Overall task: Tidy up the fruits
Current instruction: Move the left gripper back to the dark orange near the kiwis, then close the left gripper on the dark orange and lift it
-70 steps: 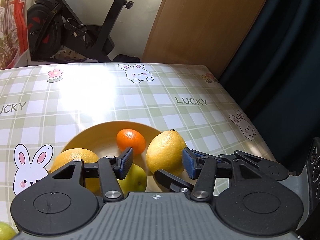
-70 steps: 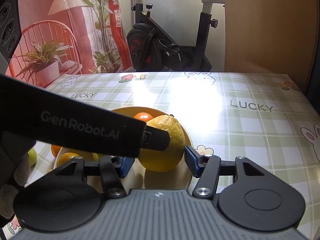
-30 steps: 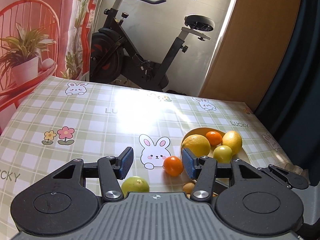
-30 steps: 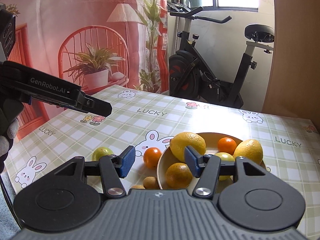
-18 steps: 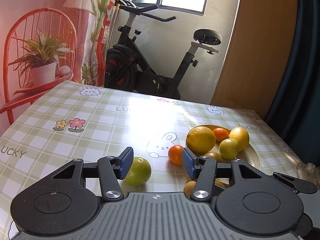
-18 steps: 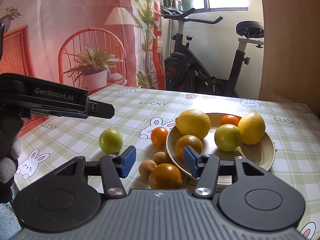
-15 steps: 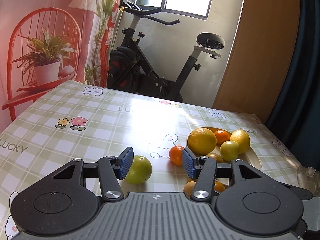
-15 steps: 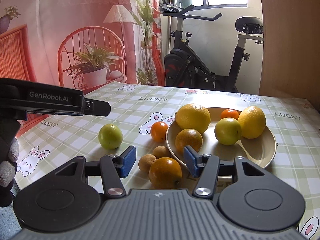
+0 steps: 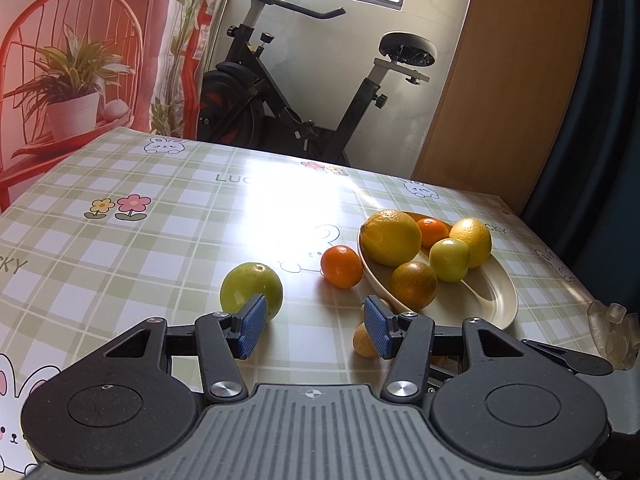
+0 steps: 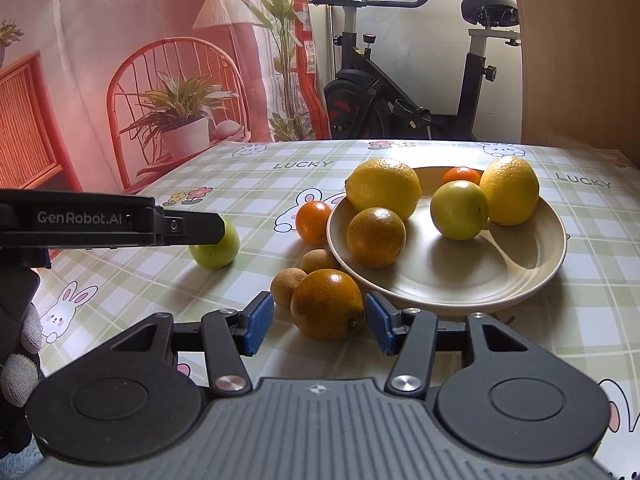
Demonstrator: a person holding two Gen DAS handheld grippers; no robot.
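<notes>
A cream plate (image 10: 520, 280) holds two lemons, a yellow-green apple (image 10: 459, 210), an orange and a mandarin. An orange (image 10: 328, 310) lies on the tablecloth between the pads of my right gripper (image 10: 316, 322), which is open with gaps on both sides. Two small brown fruits (image 10: 286, 286) sit just behind that orange. A green apple (image 9: 251, 288) lies left of them, and a mandarin (image 9: 341, 266) rests by the plate (image 9: 496, 300). My left gripper (image 9: 314, 332) is open and empty, its left pad just in front of the apple. Its arm (image 10: 192, 226) also crosses the right wrist view.
The table carries a green checked cloth with rabbits and "LUCKY" prints. A gloved hand (image 10: 20, 360) holds the left gripper at the left edge. An exercise bike (image 10: 400, 92), a red backdrop and a wooden panel stand beyond the far table edge.
Both grippers have pulled back from the plate and sunk toward the table. The loose orange now lies between my right pads, and the green apple has come close to my left gripper.
</notes>
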